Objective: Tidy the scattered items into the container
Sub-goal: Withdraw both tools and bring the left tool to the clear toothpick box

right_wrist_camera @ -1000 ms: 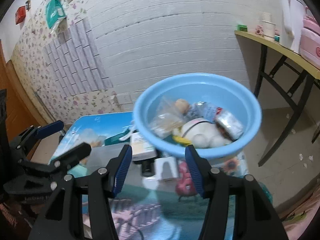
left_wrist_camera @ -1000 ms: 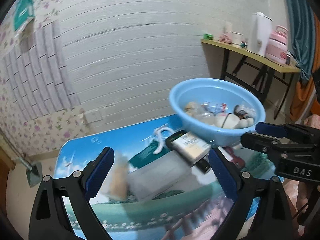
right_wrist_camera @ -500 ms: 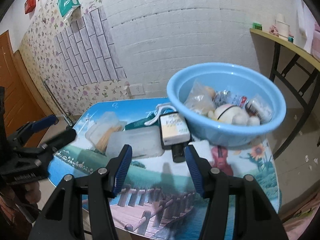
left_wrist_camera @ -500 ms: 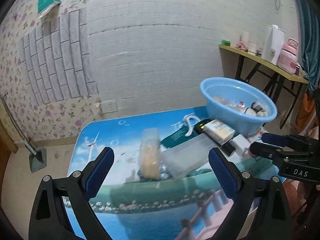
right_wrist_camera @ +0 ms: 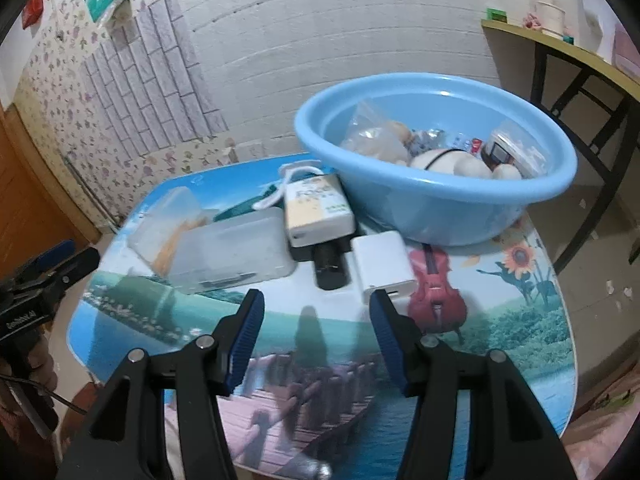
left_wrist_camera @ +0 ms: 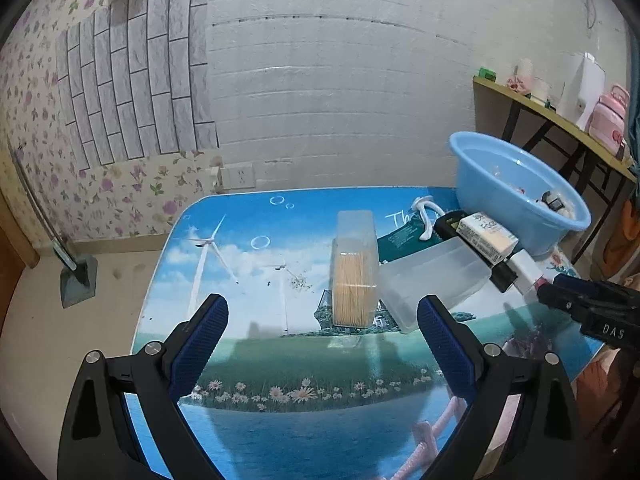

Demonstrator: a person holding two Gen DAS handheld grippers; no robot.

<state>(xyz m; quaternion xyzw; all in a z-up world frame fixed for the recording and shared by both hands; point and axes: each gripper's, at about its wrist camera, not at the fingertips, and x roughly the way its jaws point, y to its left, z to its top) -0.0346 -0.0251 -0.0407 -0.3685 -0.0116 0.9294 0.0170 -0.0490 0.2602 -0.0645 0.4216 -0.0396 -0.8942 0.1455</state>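
Note:
A blue basin (right_wrist_camera: 436,200) with several small items in it stands at the table's far right; it also shows in the left wrist view (left_wrist_camera: 516,196). On the table lie a clear box of toothpicks (left_wrist_camera: 354,268), a frosted plastic case (right_wrist_camera: 236,256), a cream and white carton (right_wrist_camera: 318,208), a black bottle (right_wrist_camera: 330,268) and a white charger block (right_wrist_camera: 382,266). My left gripper (left_wrist_camera: 320,344) is open and empty above the near table, short of the toothpick box. My right gripper (right_wrist_camera: 316,340) is open and empty, just short of the black bottle.
The low table (right_wrist_camera: 500,320) carries a printed landscape picture. A white hook (left_wrist_camera: 426,216) and a teal packet (left_wrist_camera: 404,236) lie by the basin. A side table (left_wrist_camera: 560,120) with a kettle stands at the right wall. A dustpan (left_wrist_camera: 76,276) rests on the floor at left.
Both grippers have pulled back from the basin and the items, so more of the table shows. Both stay open and empty. The objects have not moved.

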